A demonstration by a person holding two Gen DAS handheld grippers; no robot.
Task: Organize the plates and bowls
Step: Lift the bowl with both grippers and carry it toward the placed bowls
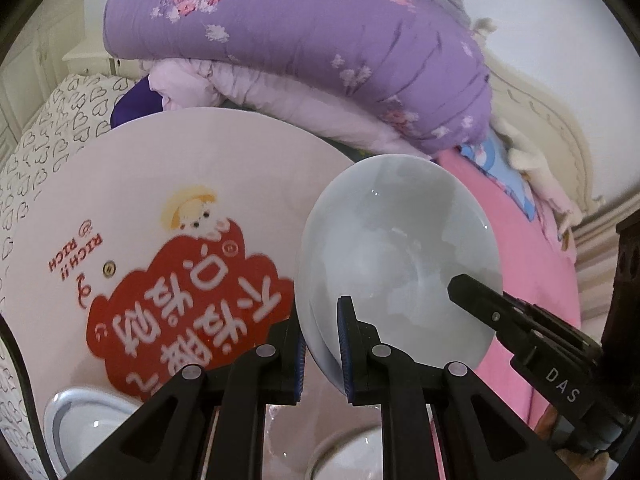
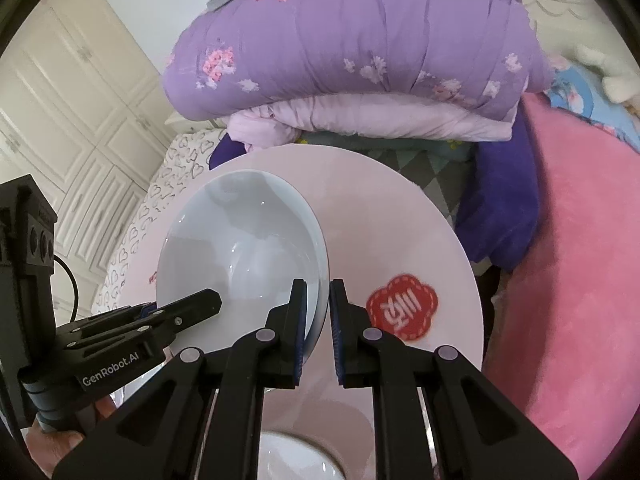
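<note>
The plate [image 1: 396, 256], pale blue and deep, is held in the air above the round pink table [image 1: 248, 160], tilted so that its hollow faces the cameras. It is gripped at two opposite sides of its rim. The left gripper [image 1: 322, 344] is pinching the left near edge, with its jaws pressed onto the thin rim. The right gripper [image 2: 318, 320] is pinching the right edge in the same way, and in the left view its finger is seen over the right part of the hollow. So the plate lies straight ahead of both pairs of jaws and between them, and neither hand is nearer than the other; its long axis in the pictures runs from near to far.

Below the grippers, at the near edge of the table, a white bowl [image 2: 296, 456] is partly seen, and a second pale plate [image 1: 80, 420] lies at the near left. It is judged that the held plate must be carried level by both hands together, because a small difference between them could twist it out of the thin grip.
</note>
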